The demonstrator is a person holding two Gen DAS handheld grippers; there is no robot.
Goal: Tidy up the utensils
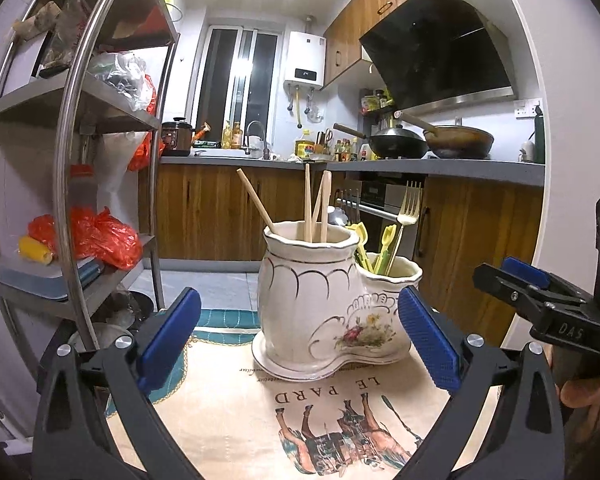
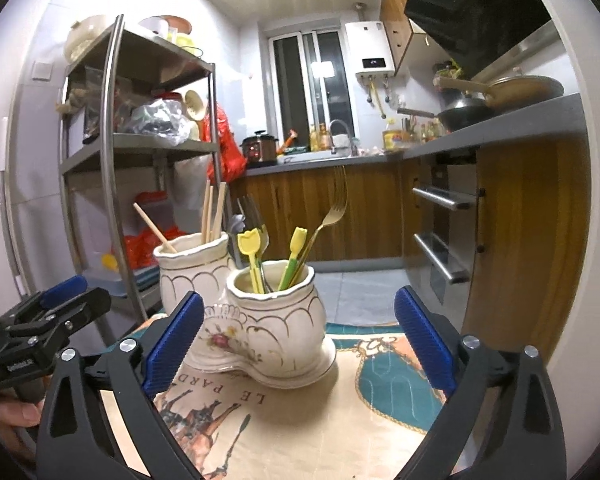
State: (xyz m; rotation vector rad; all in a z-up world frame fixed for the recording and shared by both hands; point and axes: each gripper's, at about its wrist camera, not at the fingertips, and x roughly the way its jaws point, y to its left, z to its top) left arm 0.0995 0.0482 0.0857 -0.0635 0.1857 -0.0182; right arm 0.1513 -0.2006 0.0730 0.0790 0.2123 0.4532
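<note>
Plainly, the utensils are all found standing in the ceramic holder (image 1: pixel 324 304), a two-pot piece set on the table (image 1: pixel 228 412) just beyond both grippers. Four wooden chopsticks (image 1: pixel 312 204) are held in the taller pot, with their long axes near upright and one leaning to the left. A gold fork (image 2: pixel 328 220) and the yellow-green picks (image 2: pixel 252 260) are kept in the shorter pot, again near upright, tines and tips pointing up.

From the left gripper (image 1: pixel 300 344) the holder is seen straight ahead, in line with the gap between the jaws, the taller pot lying nearer to the left and the shorter pot to the right. From the right gripper (image 2: pixel 300 340) the shorter pot is seen nearest, between the jaws' lines and slightly left of centre, with the taller pot behind it on the far left.

Both pairs of jaws are spread wide and nothing is held in either. The chopsticks are judged closer to the left gripper, the fork and picks to the right one. Since every handle stands vertical above the rims, any next pick would likely have to be made from above or from the side across the shaft; which utensil is meant to be moved cannot be told.
</note>
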